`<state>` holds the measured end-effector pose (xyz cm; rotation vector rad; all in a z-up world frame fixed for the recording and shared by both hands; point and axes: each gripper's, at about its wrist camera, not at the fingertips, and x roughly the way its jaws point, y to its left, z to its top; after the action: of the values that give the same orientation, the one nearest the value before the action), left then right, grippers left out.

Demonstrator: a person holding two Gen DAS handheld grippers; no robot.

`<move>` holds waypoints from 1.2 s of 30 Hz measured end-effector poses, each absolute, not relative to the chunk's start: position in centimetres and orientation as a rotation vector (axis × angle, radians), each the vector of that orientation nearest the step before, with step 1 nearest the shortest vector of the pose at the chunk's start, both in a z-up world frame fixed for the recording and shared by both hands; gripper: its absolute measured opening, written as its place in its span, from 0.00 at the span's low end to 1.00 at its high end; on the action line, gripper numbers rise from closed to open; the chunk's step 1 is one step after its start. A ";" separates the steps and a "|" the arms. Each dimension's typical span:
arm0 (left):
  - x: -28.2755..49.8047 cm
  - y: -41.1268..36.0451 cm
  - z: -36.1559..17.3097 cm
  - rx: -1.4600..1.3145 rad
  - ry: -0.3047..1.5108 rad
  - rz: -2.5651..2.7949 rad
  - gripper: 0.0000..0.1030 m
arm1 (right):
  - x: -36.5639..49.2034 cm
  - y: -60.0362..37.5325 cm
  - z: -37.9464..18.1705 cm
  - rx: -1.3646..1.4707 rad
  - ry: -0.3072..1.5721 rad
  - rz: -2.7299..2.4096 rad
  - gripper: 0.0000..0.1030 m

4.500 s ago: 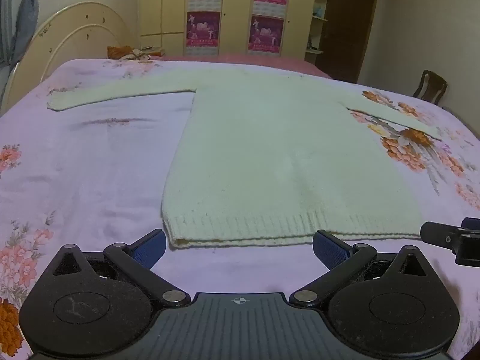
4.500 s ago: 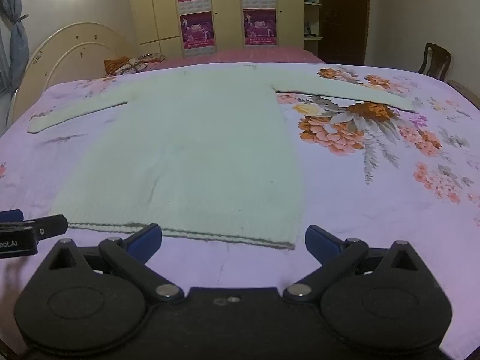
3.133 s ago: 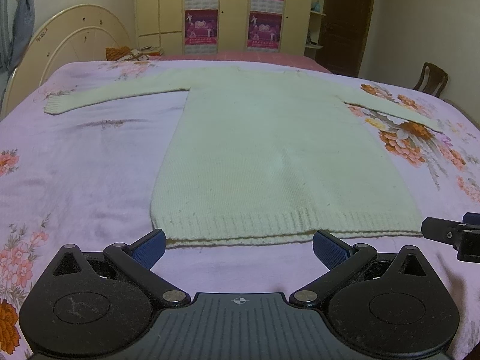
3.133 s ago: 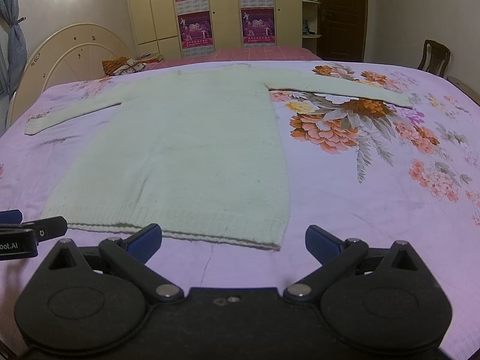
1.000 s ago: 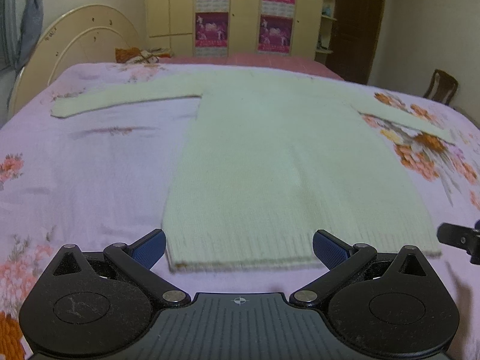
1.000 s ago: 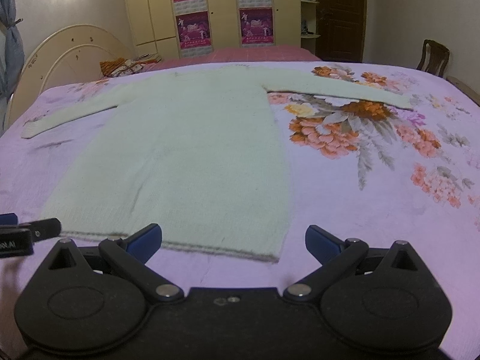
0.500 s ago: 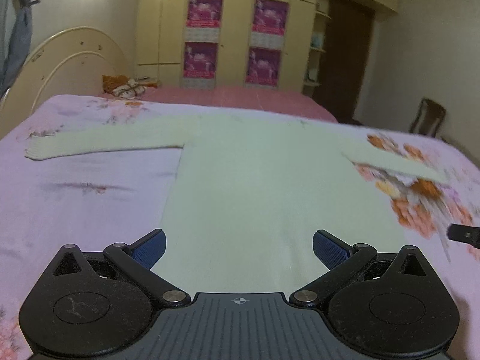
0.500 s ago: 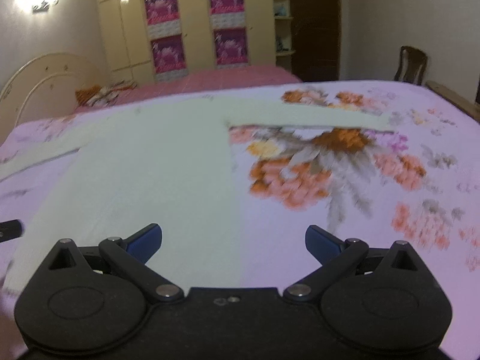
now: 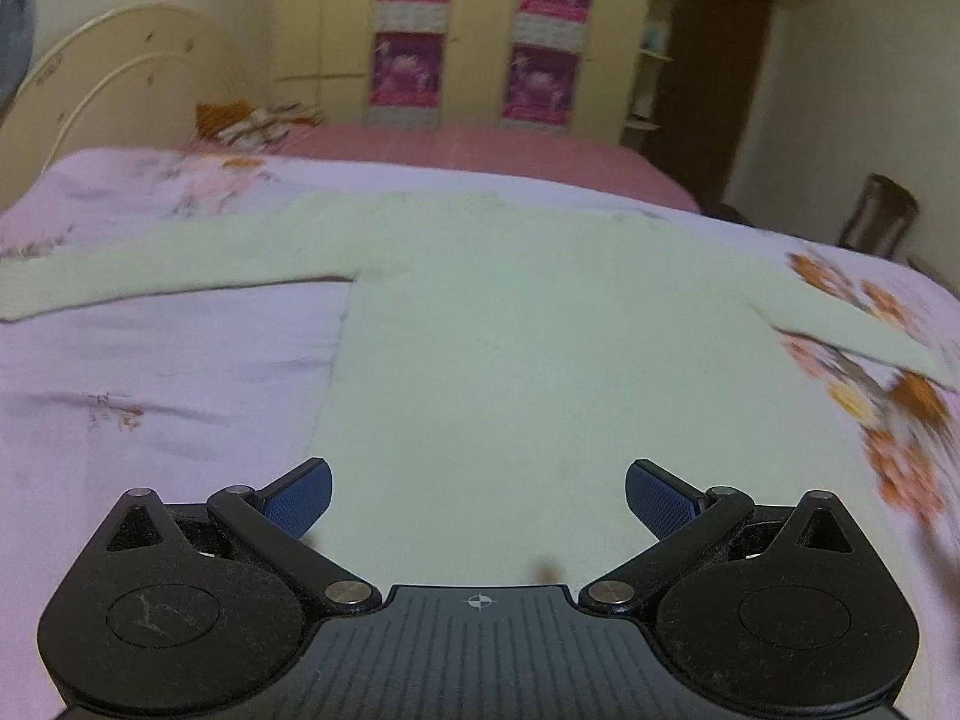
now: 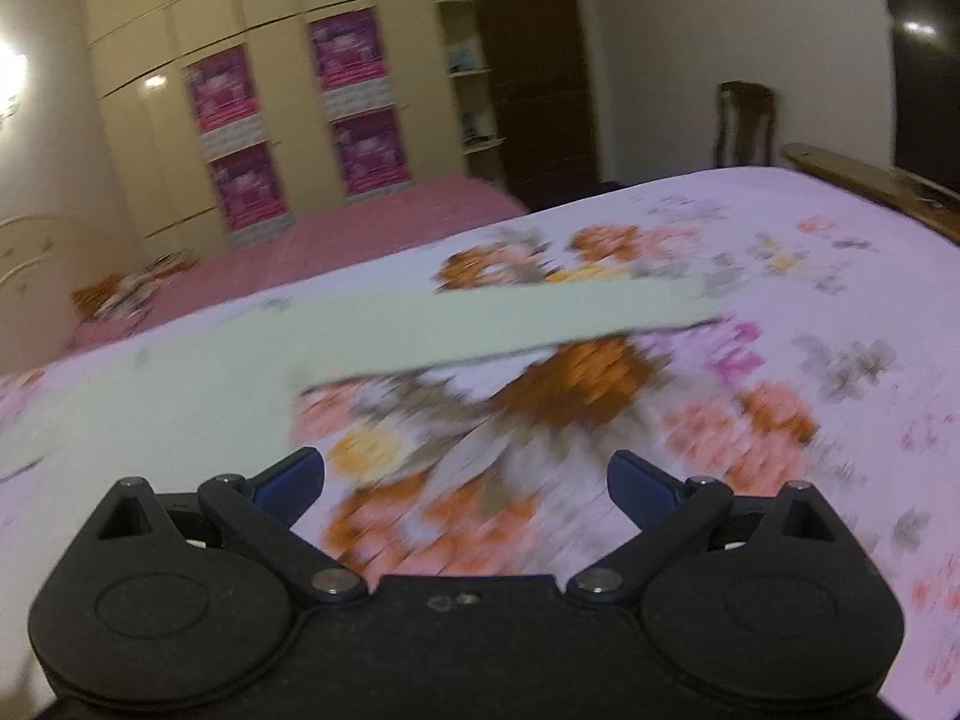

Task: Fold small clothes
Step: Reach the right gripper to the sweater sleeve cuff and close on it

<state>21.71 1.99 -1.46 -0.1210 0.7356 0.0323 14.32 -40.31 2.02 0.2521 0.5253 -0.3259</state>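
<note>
A pale cream knit sweater [image 9: 540,348] lies flat on a lilac floral bedspread [image 9: 150,372], sleeves spread to both sides. My left gripper [image 9: 478,495] is open and empty, hovering over the sweater's body, with the hem hidden below it. My right gripper [image 10: 465,483] is open and empty over the flower print to the right of the sweater. The sweater's right sleeve [image 10: 510,324] stretches across ahead of it. The right wrist view is blurred.
A cream headboard [image 9: 108,96] stands at the far left. A pink bed [image 9: 468,150] and a wardrobe with posters [image 9: 480,30] are behind. A wooden chair [image 10: 744,120] and a dark screen [image 10: 924,78] stand at the right.
Both grippers have moved forward from the hem over the bed. The left one now hovers over the sweater's body. The right one has swung right toward the right sleeve. Both stayed open.
</note>
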 end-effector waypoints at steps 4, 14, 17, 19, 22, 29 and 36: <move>25.2 2.5 -2.3 -0.076 0.732 0.057 1.00 | 17.3 -45.9 2.0 0.327 0.469 -0.401 0.95; 30.9 3.0 -4.3 -0.033 0.713 0.118 1.00 | 22.4 -54.4 -1.2 0.453 0.461 -0.520 0.45; 32.1 3.8 -4.6 -0.060 0.703 0.146 1.00 | 23.1 -55.4 -2.3 0.495 0.471 -0.528 0.48; 32.8 4.2 -4.8 -0.071 0.704 0.153 1.00 | 23.5 -55.8 -2.8 0.506 0.468 -0.539 0.55; 33.5 4.4 -5.4 -0.065 0.707 0.148 1.00 | 24.0 -57.0 -3.4 0.552 0.461 -0.549 0.53; 34.5 4.8 -6.4 -0.080 0.721 0.153 1.00 | 25.0 -59.6 -4.9 0.679 0.461 -0.576 0.42; 35.0 5.5 -6.3 -0.112 0.746 0.141 1.00 | 26.0 -60.1 -5.1 0.658 0.481 -0.593 0.26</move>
<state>35.02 5.48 -6.35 -0.1124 0.7457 0.1407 26.02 -60.08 -5.06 0.6581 0.4807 -0.5926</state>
